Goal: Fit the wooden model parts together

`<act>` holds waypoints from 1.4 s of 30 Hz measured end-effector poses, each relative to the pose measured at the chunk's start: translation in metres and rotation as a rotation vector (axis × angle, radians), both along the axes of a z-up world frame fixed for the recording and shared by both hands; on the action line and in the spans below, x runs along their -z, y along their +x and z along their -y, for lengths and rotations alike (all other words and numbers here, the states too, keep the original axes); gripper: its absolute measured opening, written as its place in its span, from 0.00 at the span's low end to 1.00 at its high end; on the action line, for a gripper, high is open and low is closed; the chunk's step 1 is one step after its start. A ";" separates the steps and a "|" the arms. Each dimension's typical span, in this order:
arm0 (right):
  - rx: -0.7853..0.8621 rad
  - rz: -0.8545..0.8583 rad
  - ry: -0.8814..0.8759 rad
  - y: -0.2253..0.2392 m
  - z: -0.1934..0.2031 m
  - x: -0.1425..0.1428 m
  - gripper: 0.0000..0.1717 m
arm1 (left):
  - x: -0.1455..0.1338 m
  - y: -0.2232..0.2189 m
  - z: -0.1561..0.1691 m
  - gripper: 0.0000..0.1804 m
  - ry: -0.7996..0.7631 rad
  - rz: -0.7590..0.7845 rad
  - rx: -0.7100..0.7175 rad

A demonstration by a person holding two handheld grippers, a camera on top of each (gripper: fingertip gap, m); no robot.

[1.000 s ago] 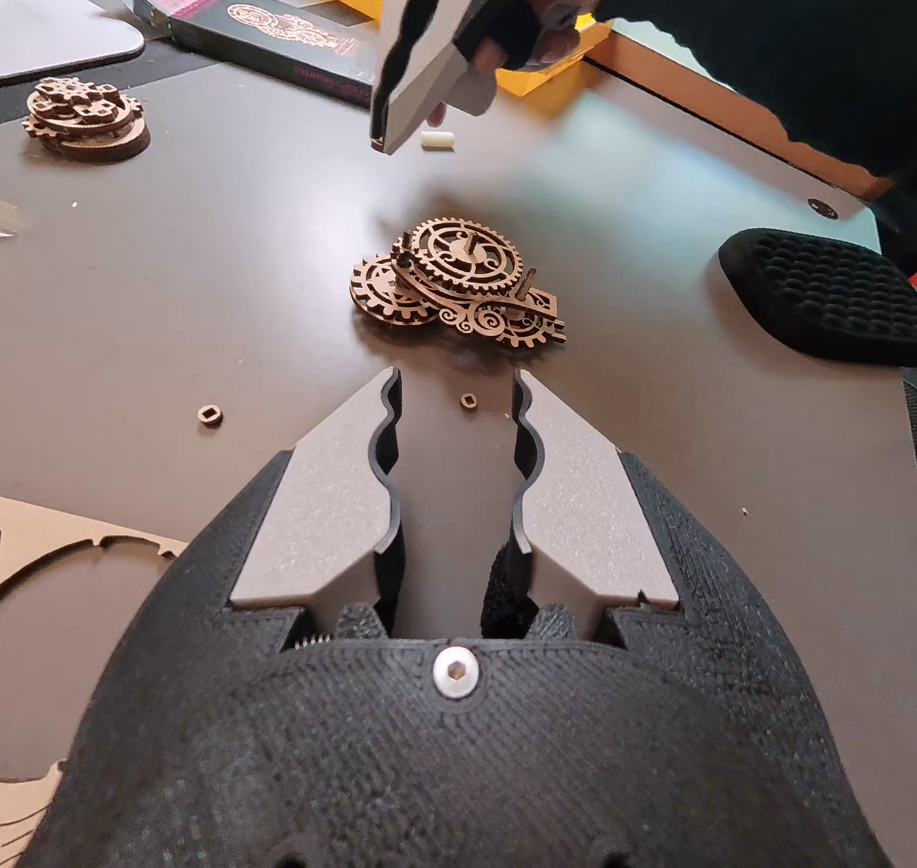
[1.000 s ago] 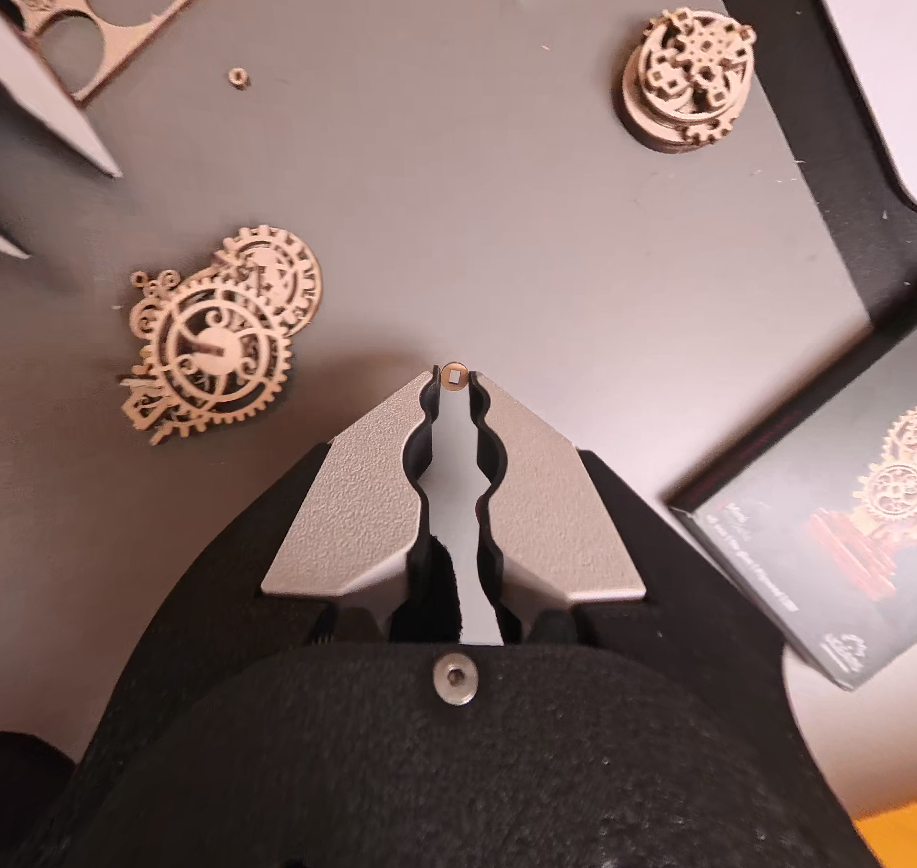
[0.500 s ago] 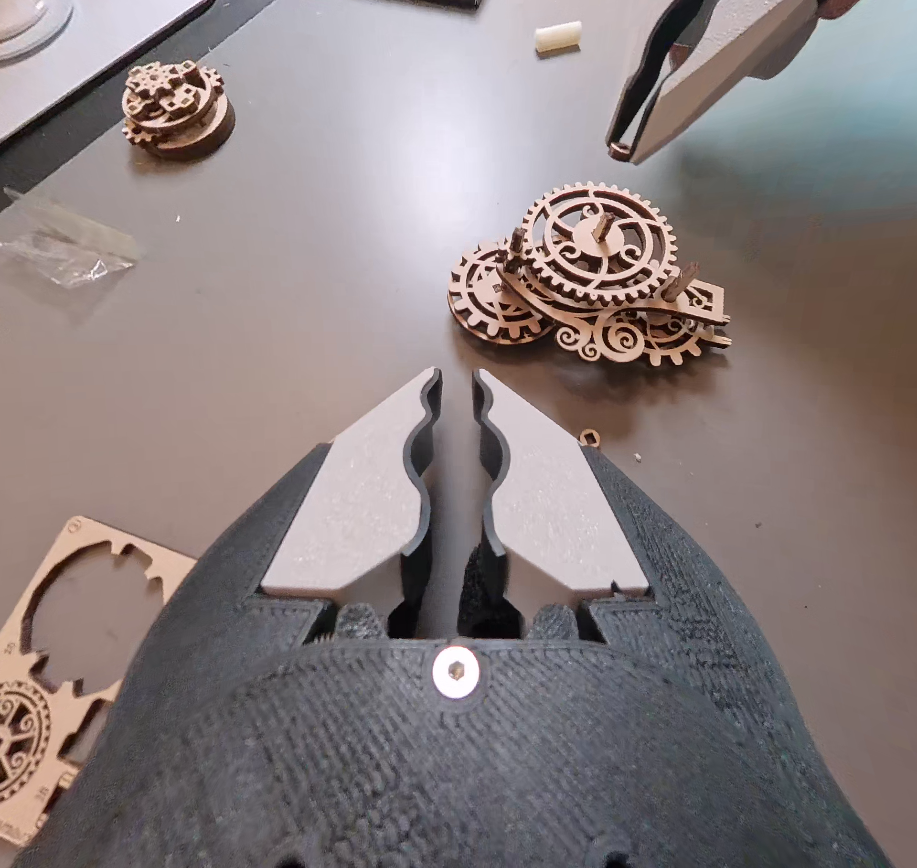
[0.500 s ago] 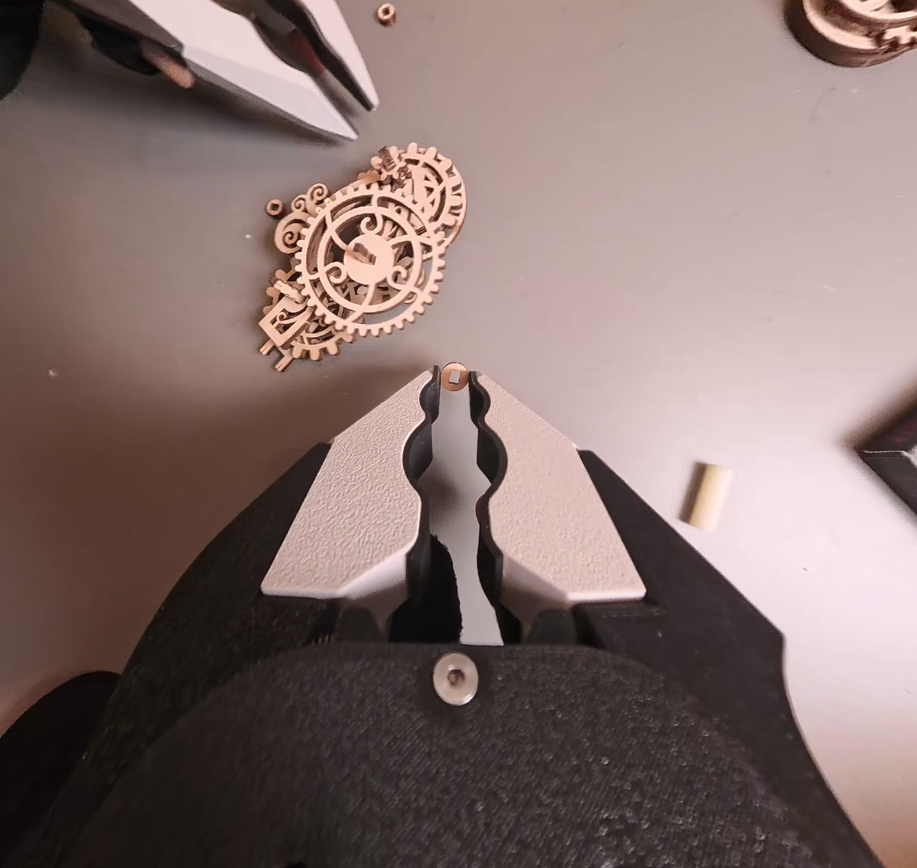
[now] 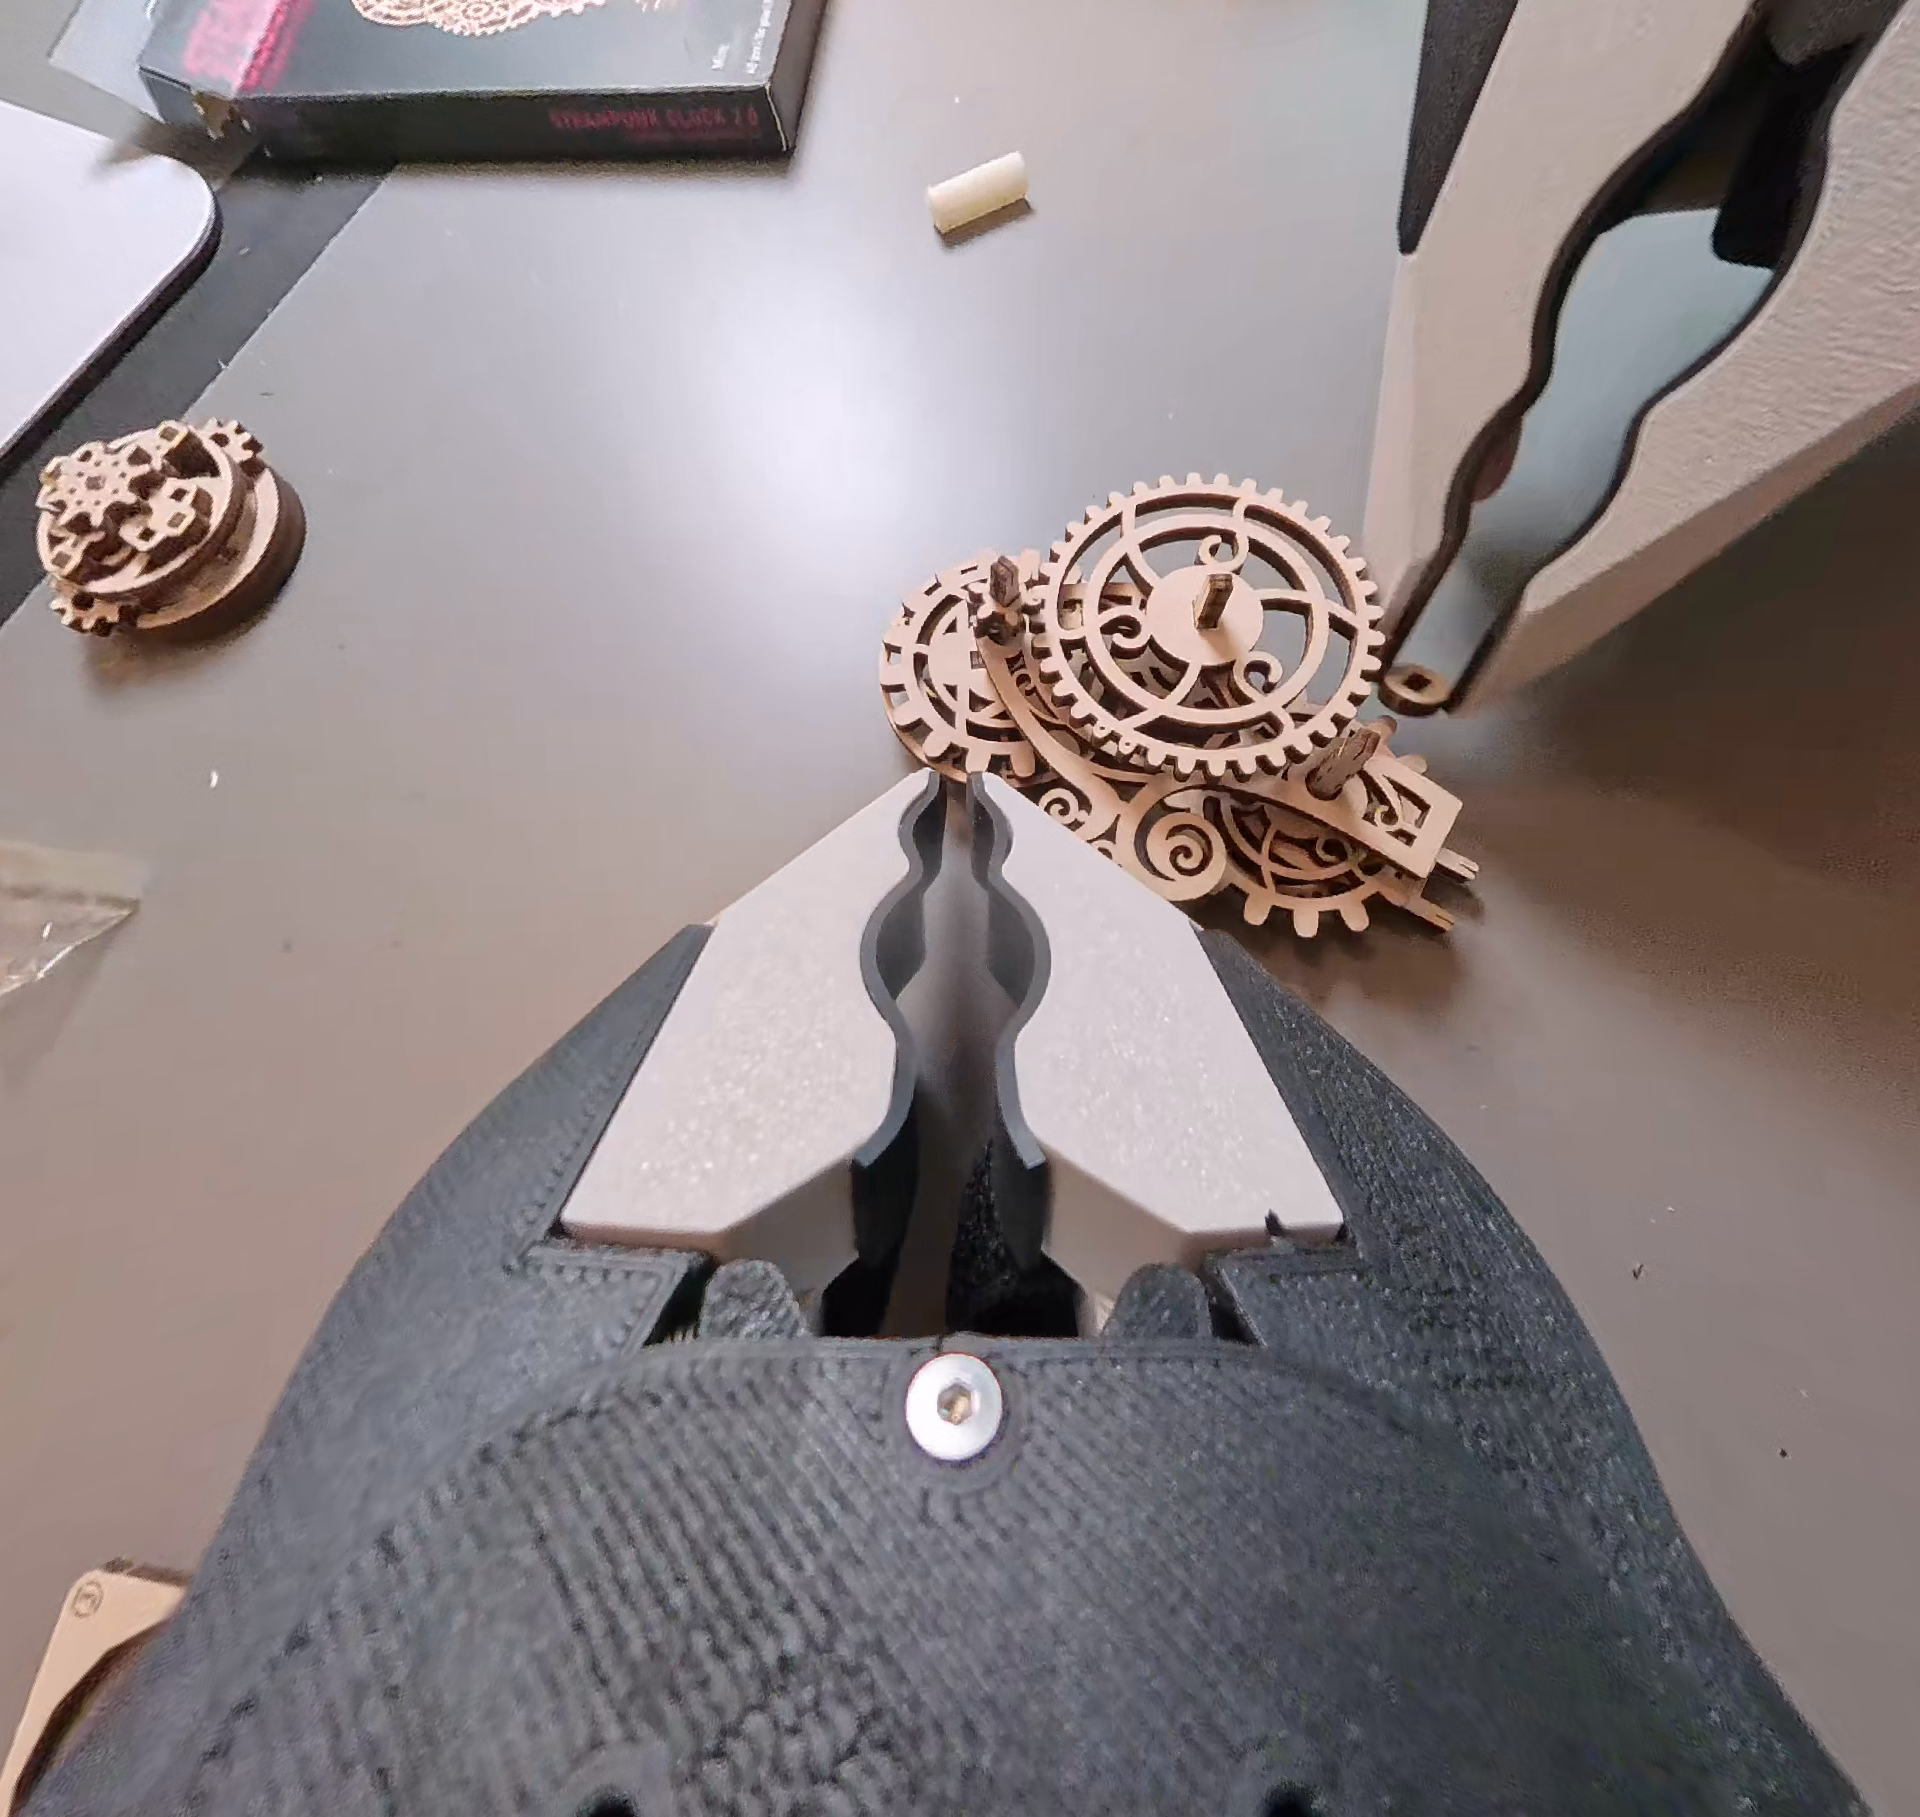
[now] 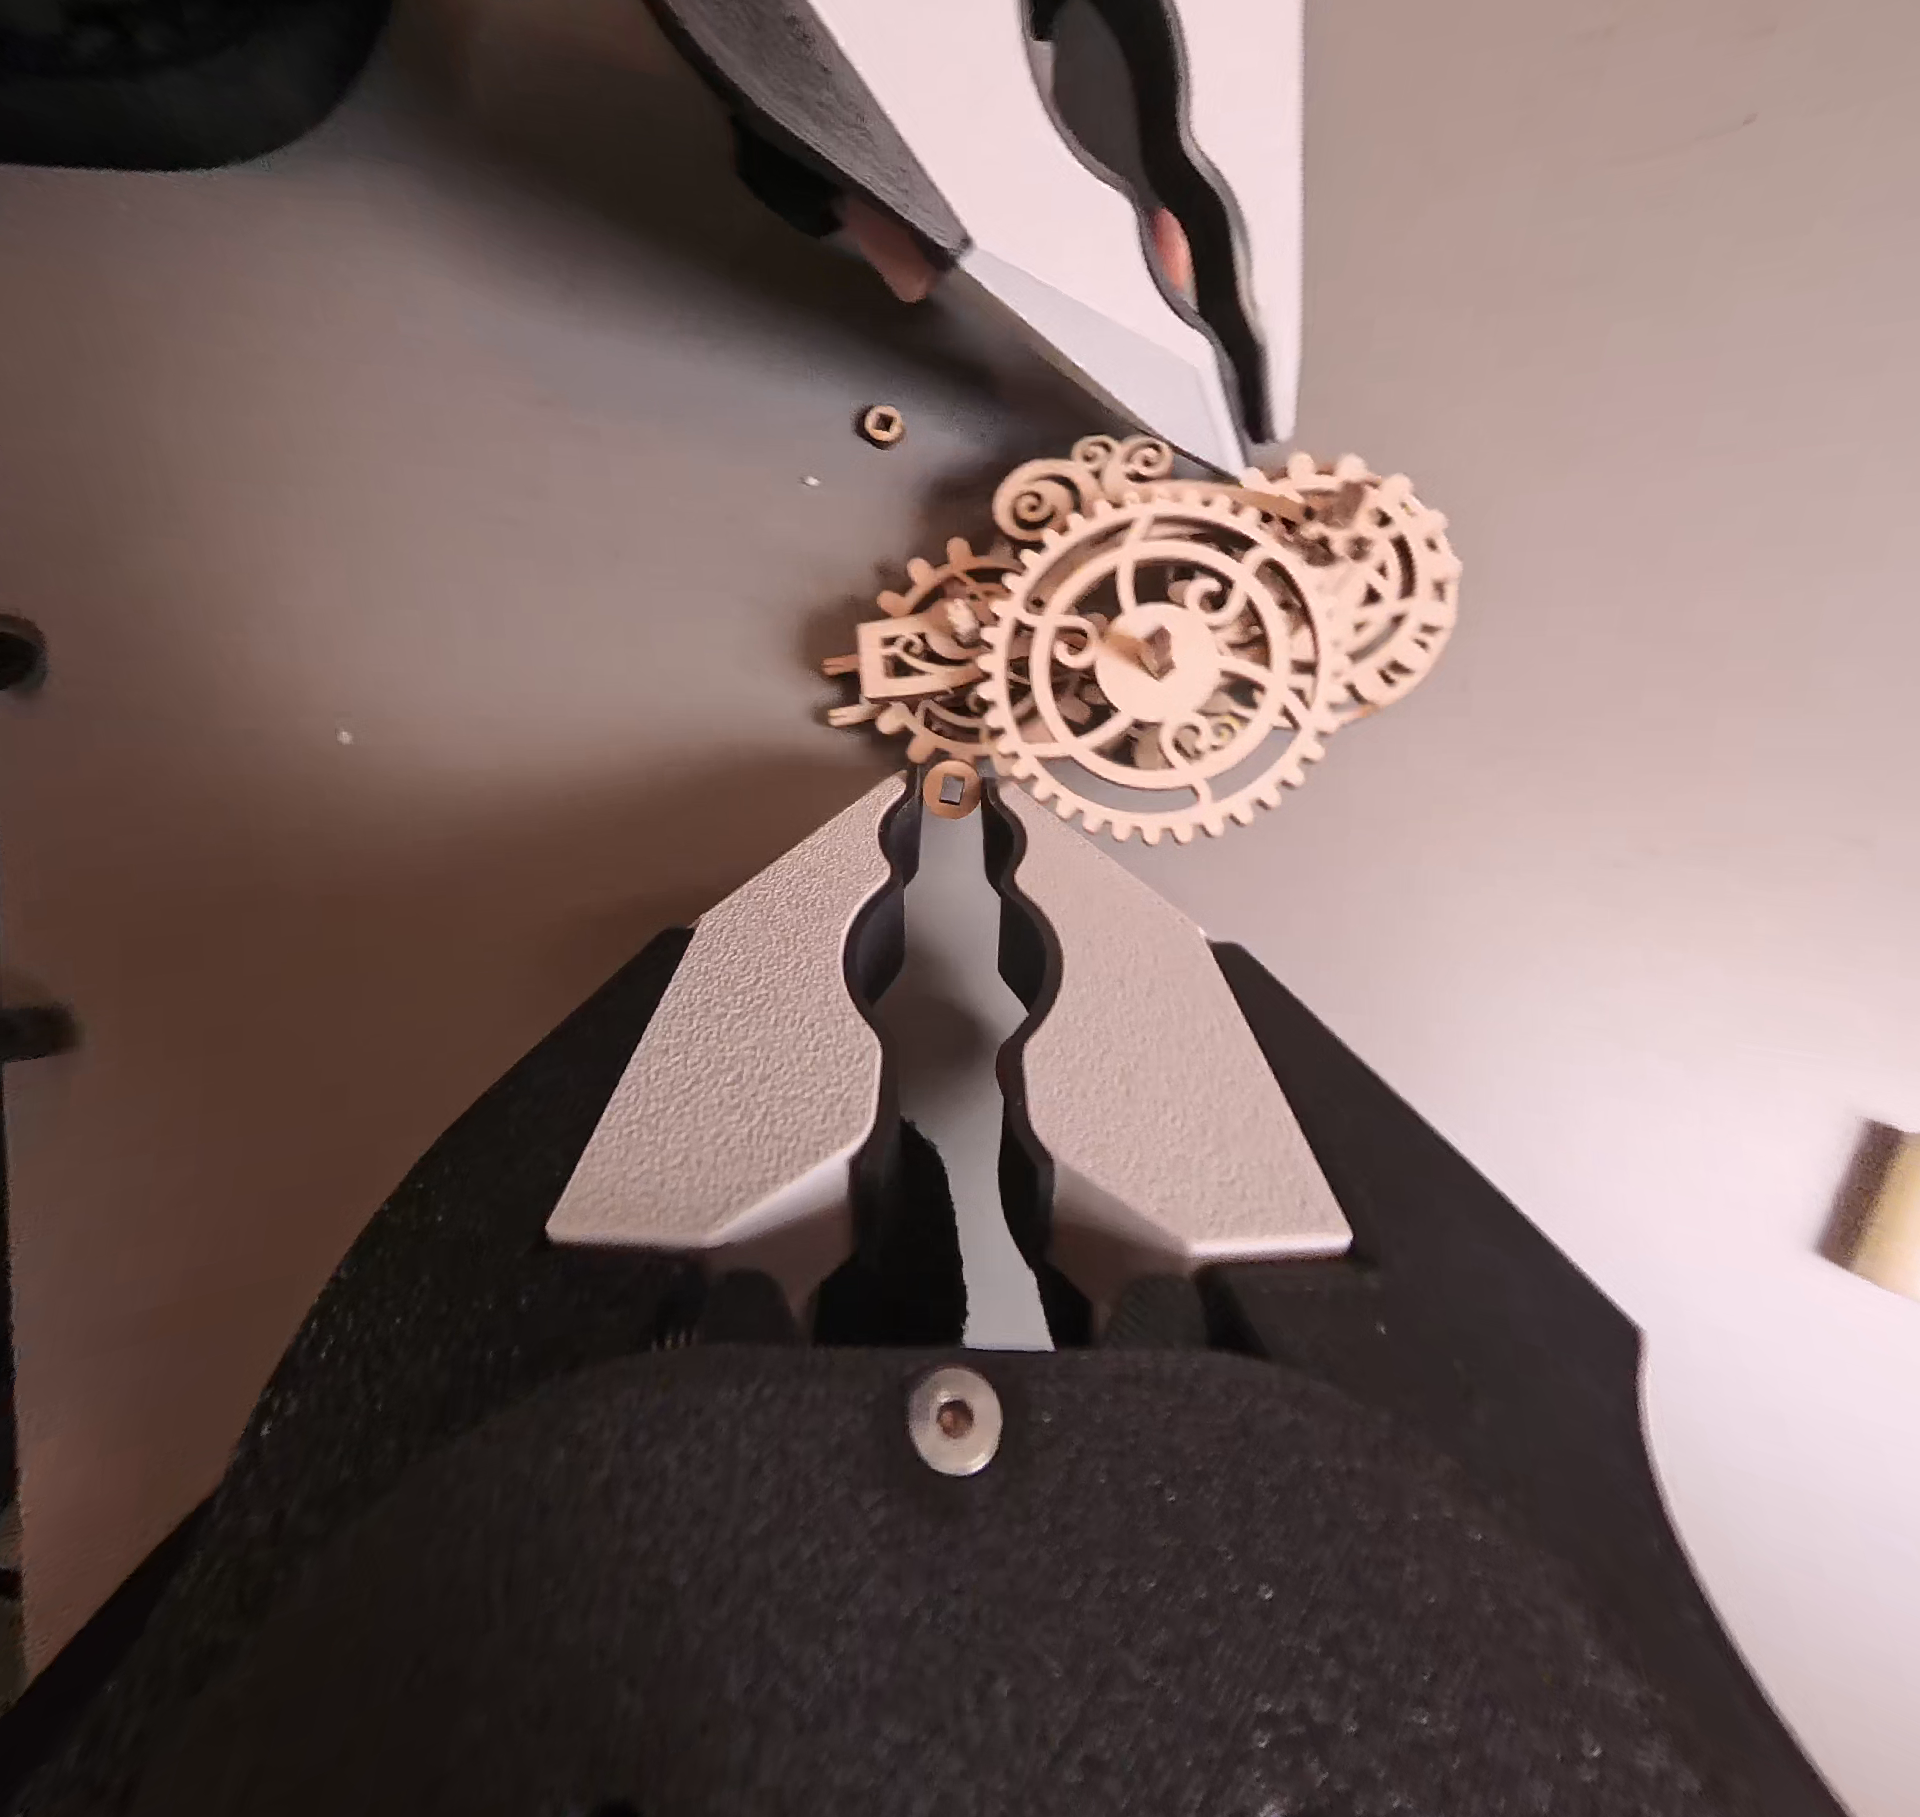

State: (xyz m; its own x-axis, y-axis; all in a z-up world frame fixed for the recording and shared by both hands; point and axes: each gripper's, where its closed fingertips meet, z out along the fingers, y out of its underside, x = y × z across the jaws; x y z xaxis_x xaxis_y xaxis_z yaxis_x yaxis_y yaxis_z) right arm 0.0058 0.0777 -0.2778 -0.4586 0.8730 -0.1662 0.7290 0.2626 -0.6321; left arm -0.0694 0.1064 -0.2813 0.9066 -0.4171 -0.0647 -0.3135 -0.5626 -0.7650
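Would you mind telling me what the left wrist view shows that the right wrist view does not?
Only the left wrist view: the dark model box, a small round gear stack, a clear plastic bag. Only the right wrist view: a loose square-holed washer on the table. Both: the wooden gear assembly, and the right gripper pinching a small washer.

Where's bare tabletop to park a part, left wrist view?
Free: the wide patch between the small round gear stack, box and gear assembly. Also right of the assembly. Crowded: around the assembly, where both claws converge.
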 end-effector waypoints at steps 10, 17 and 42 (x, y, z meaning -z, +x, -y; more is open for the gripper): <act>0.028 -0.129 -0.092 -0.004 0.016 -0.031 0.06 | -0.018 -0.009 0.022 0.08 0.038 0.103 -0.063; 0.213 -0.389 -0.133 -0.045 -0.019 -0.099 0.06 | -0.050 0.004 0.038 0.20 0.125 0.254 -0.094; 0.252 -0.399 0.048 -0.064 -0.064 -0.102 0.06 | -0.054 -0.010 0.050 0.00 0.297 0.342 -0.136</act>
